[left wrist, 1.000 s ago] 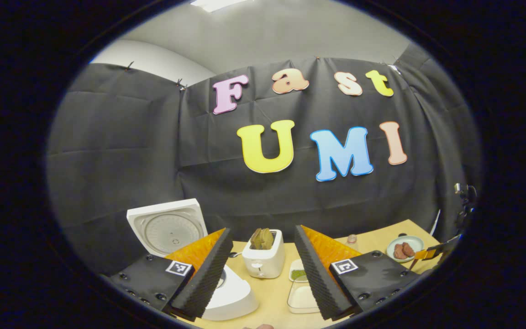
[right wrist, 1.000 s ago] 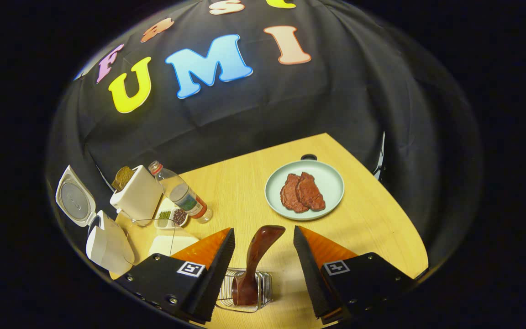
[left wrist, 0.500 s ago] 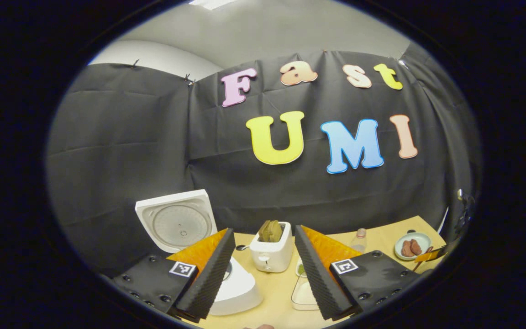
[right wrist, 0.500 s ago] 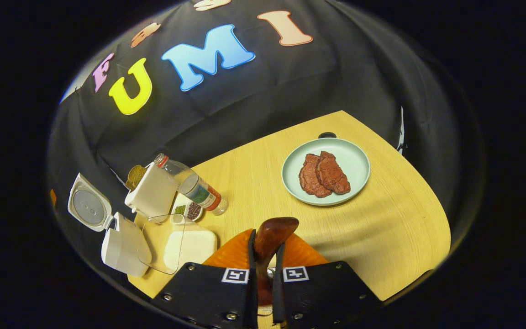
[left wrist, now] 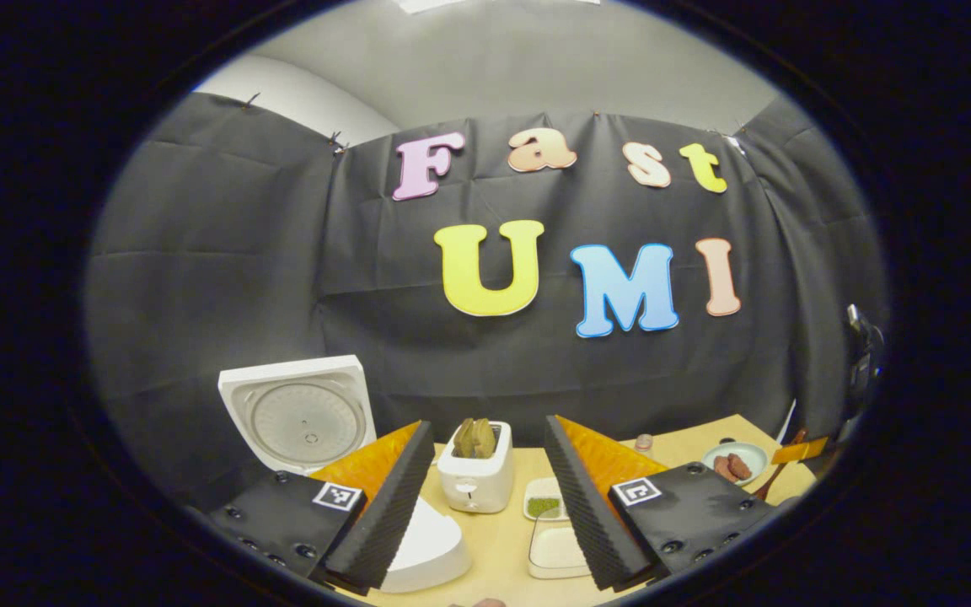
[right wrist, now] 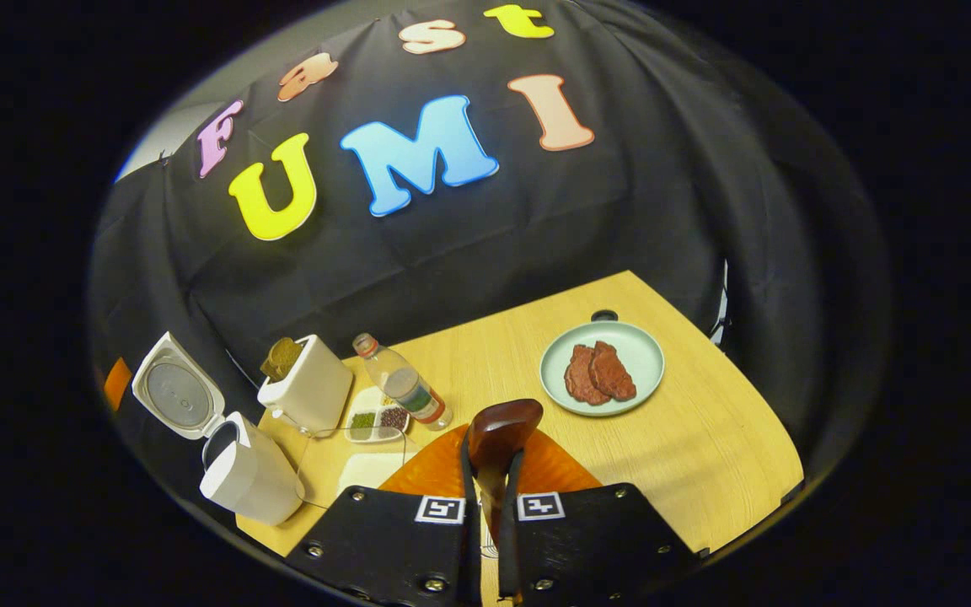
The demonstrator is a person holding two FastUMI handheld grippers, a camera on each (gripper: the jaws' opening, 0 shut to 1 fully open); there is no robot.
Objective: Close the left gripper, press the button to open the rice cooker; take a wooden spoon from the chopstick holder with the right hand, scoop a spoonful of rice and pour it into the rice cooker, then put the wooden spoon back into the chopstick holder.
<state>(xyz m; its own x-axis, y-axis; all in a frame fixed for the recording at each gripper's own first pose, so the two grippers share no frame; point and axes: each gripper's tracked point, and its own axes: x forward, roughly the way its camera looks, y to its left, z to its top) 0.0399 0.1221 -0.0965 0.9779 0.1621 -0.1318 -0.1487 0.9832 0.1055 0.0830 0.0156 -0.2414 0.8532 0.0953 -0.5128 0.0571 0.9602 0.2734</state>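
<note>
Right gripper [right wrist: 490, 497] clamped on wooden spoon [right wrist: 498, 434]; left gripper [left wrist: 485, 497] open. Rice cooker [right wrist: 245, 476] open at table's [right wrist: 705, 455] left edge. Step: spoon withdrawal; next, scoop rice.

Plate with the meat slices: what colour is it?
Pale green plate, plain, no pattern; clearest in the right gripper view, holding two reddish-brown meat slices.

I count one rice cooker [right wrist: 249, 479], one toaster [right wrist: 307, 394], one bottle [right wrist: 402, 389], one plate [right wrist: 646, 354] carrying two brown patties [right wrist: 593, 373], one wooden spoon [right wrist: 498, 438], one small divided dish [right wrist: 376, 421] with two fillings, and one pale tray [left wrist: 557, 550] on the surface [right wrist: 705, 455].
</note>
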